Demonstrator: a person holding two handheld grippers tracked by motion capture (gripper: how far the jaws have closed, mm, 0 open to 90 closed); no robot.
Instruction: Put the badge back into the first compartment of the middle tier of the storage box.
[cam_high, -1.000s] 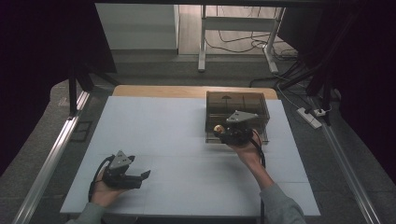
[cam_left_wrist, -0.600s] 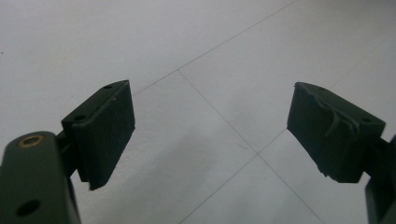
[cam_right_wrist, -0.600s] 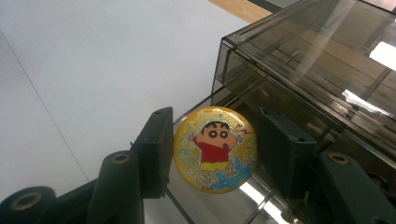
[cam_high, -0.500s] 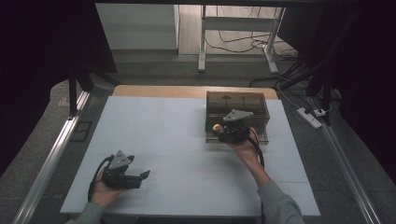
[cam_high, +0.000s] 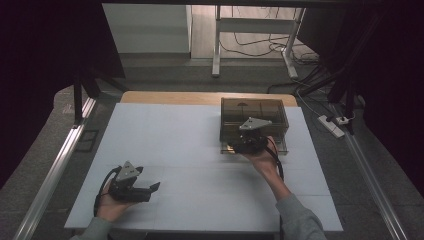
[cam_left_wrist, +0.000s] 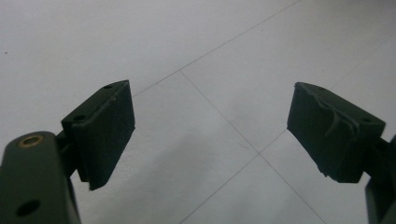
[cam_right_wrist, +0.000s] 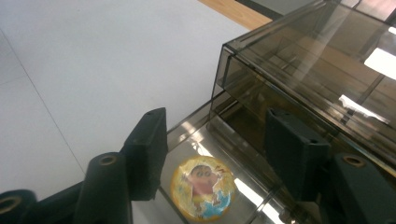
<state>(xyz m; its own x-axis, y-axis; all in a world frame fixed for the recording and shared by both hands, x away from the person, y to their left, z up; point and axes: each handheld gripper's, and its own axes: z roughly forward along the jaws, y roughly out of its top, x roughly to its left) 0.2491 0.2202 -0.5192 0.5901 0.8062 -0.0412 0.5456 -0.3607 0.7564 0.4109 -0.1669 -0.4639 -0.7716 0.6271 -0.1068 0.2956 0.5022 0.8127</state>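
A smoky see-through drawer box (cam_high: 253, 107) stands at the table's far right, its bottom drawer (cam_right_wrist: 187, 126) pulled out. On the drawer floor lies a round yellow disc with a cartoon figure (cam_right_wrist: 201, 187). My right gripper (cam_right_wrist: 215, 121) hovers over that drawer; its jaws have just been opening and stand apart above the disc, with no pad touching it. From above, the right gripper (cam_high: 233, 145) sits at the box's front left corner. My left gripper (cam_high: 155, 187) rests near the table's front left, and its jaws (cam_left_wrist: 210, 126) are wide open over bare table.
The white table top (cam_high: 200, 130) has a wooden strip (cam_high: 200, 97) along its far edge. Metal rails run down both sides of the table. A power strip (cam_high: 331, 125) and cables lie on the floor at the back right.
The right gripper's jaws have parted. The small yellow spot seen at their tips in the earlier high views is gone from there. Both hands have stayed where they were.
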